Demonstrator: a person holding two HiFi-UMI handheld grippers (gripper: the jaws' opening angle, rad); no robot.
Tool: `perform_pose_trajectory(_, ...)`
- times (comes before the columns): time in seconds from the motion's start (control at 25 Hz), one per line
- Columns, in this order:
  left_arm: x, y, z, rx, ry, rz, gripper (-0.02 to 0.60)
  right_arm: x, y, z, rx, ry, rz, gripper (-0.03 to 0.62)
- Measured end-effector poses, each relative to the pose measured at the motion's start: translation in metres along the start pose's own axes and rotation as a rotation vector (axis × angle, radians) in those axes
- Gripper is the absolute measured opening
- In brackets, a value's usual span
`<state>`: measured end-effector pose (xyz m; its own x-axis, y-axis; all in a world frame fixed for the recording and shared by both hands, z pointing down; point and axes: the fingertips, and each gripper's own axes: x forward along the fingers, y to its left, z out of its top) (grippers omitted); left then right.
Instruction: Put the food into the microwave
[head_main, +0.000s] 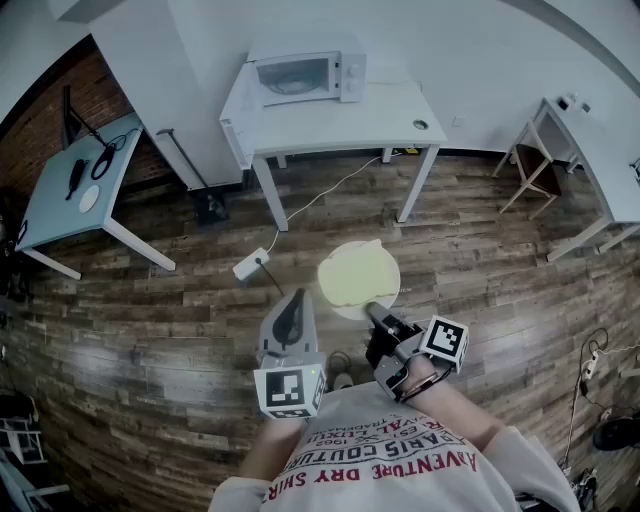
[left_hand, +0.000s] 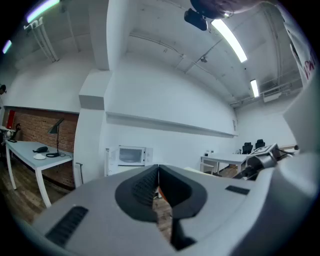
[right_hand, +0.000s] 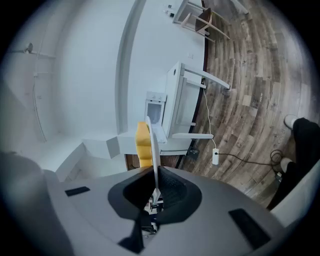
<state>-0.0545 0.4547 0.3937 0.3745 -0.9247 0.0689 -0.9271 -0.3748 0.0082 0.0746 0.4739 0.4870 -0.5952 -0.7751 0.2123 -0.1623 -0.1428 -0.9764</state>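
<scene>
A white plate (head_main: 347, 311) carries a flat yellow food (head_main: 356, 272); it hangs level over the wooden floor in front of me. My right gripper (head_main: 375, 312) is shut on the plate's near rim. In the right gripper view the plate (right_hand: 153, 150) runs edge-on out of the jaws, with the yellow food (right_hand: 143, 145) on its left side. My left gripper (head_main: 296, 298) hovers beside the plate's left edge, shut and empty (left_hand: 158, 172). The white microwave (head_main: 305, 78) stands on a white table (head_main: 340, 125) far ahead, its door closed (left_hand: 131, 155).
A power strip (head_main: 248, 266) with a cable lies on the floor between me and the microwave table. A pale blue desk (head_main: 70, 190) stands at the left, a chair (head_main: 530, 170) and another white table (head_main: 600, 150) at the right.
</scene>
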Motion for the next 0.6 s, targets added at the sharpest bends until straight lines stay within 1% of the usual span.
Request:
perform_pose_trajectory(0.16, -0.001, 0.005, 0.0, 0.005, 0.005, -0.001, 0.008, 0.003, 0.0, -0.004, 0.009, -0.003, -0.002, 0.021)
perform_pose_trajectory(0.36, -0.004, 0.017, -0.001, -0.003, 0.002, 0.021, 0.008, 0.007, 0.0, -0.01, 0.007, 0.013, 0.002, 0.021)
perform_pose_trajectory(0.6, -0.008, 0.026, -0.006, -0.011, 0.018, 0.04, 0.008, 0.01, 0.0, -0.014, 0.011, 0.012, 0.016, 0.023)
